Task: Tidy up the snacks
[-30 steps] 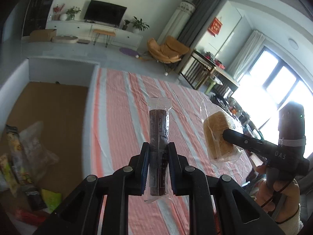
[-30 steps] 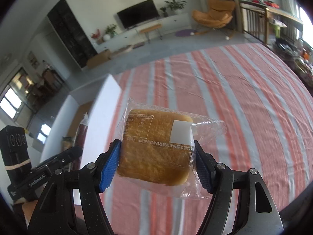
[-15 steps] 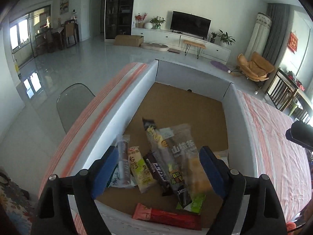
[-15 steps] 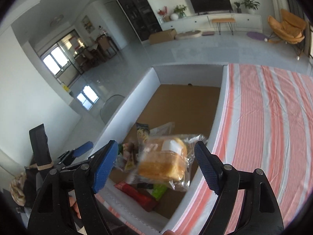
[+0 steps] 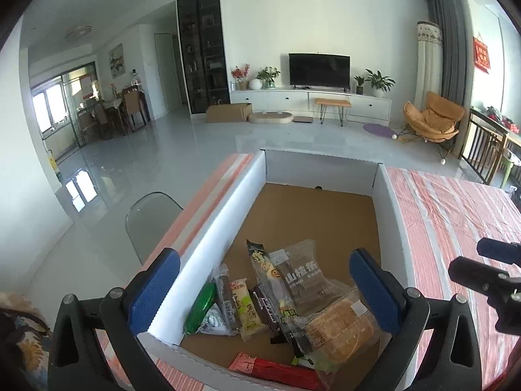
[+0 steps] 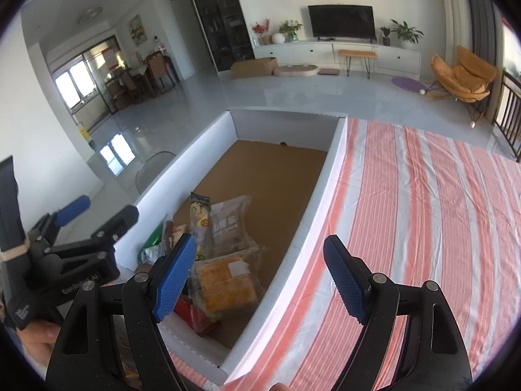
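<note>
The left gripper (image 5: 263, 290) has just been opening; its blue-padded jaws now stand wide with nothing between them, above the white-walled cardboard box (image 5: 208, 244). The right gripper (image 6: 260, 277), jaws also spread and empty, hangs over the box's edge. Inside the box, the clear-wrapped golden bread (image 5: 338, 329) lies at about five o'clock of the pile — touching the grey printed snack bag (image 5: 302, 277). A red-and-white striped cloth (image 6: 423, 211) spreads toward three o'clock.

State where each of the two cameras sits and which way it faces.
Left wrist: on the left gripper, looking down into the white cardboard box; its open blue-padded jaws show.
Right wrist: on the right gripper, over the box's rim and red-striped cloth; a hand shows.
Shared: box, wrapped golden bread, black television.
</note>
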A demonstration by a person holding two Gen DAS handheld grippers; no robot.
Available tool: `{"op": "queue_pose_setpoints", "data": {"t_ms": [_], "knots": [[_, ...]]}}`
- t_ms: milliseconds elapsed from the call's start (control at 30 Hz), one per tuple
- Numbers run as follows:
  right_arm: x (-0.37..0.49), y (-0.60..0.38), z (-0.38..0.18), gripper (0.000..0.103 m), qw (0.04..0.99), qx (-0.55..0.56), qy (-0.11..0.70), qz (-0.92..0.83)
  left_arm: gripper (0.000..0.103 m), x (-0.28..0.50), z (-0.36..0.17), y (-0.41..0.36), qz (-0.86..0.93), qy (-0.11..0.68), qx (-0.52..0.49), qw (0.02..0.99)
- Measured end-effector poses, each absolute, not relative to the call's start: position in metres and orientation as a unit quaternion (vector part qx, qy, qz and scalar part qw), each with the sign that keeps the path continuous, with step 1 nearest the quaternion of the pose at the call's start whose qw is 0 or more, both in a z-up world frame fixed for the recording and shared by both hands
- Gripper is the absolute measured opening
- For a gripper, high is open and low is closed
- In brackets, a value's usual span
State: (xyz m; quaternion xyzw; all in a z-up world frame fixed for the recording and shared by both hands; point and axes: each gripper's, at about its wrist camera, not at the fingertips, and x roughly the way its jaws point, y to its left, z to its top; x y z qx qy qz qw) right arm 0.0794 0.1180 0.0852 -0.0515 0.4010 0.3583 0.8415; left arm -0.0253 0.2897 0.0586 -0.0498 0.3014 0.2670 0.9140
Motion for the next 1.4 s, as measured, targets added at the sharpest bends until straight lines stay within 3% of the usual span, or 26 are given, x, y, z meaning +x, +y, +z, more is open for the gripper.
{"op": "queue_pose_setpoints", "data": {"t_ms": [133,1067,1400], "knots": [[0.076,0.119,0.083,0.083,0.84,-0.061,0.402,0.359,0.103,-0.034,0.062,0.286,0.284,0.278,-0.045,0.917],[0.048,0.133,0.072,0.083,0.833,-0.114,0.404,0.361,0.103,-0.04,0.052,0.281,0.293,0.326,-0.029,0.898],[0.041,0.132,0.067,0.083,0.832,-0.109,0.429,0.336,0.103,-0.052,0.055,0.293,0.221,0.316,-0.08,0.919]]}}
